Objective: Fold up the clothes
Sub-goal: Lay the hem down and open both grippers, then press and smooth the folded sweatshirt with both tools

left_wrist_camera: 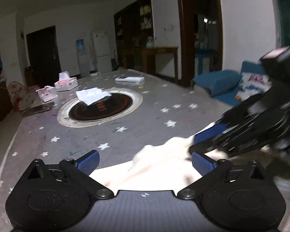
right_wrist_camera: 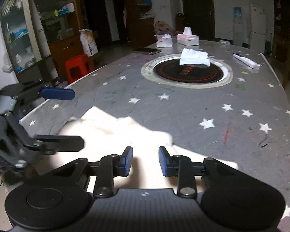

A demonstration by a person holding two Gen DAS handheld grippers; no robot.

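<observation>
The cream garment [right_wrist_camera: 123, 135] is spread, partly bunched, on the grey star-printed table [right_wrist_camera: 203, 104], directly beneath and just ahead of both tongs. The left gripper [left_wrist_camera: 145, 161] is held with its jaws as wide as they go, nothing between the pads; the cloth lies below the gap and is not pinched. The right gripper [right_wrist_camera: 145, 160] is held narrow, with a clear gap showing between its blue pads; the cloth is seen through that gap, but whether any layer is caught cannot be told, and no pressing is visible. From the left wrist view the right tongs are seen coming in from the right, their tips at the garment's raised edge.

The fabric is judged to be light, soft and limp: it can be expected to drape, sag and slide on itself when lifted, with no stiffness to hold a crease unaided. Breakage is not a concern; slipping out of a shallow pinch is. A hold is best taken at an edge or corner, where a single layer or a neat hem can be gripped. The loose fold [right_wrist_camera: 160, 135] just ahead of the right pads looks suitable for that side, and the flat edge [right_wrist_camera: 94, 110] ahead of the left tongs for the other. A deep bite would be advisable.
</observation>
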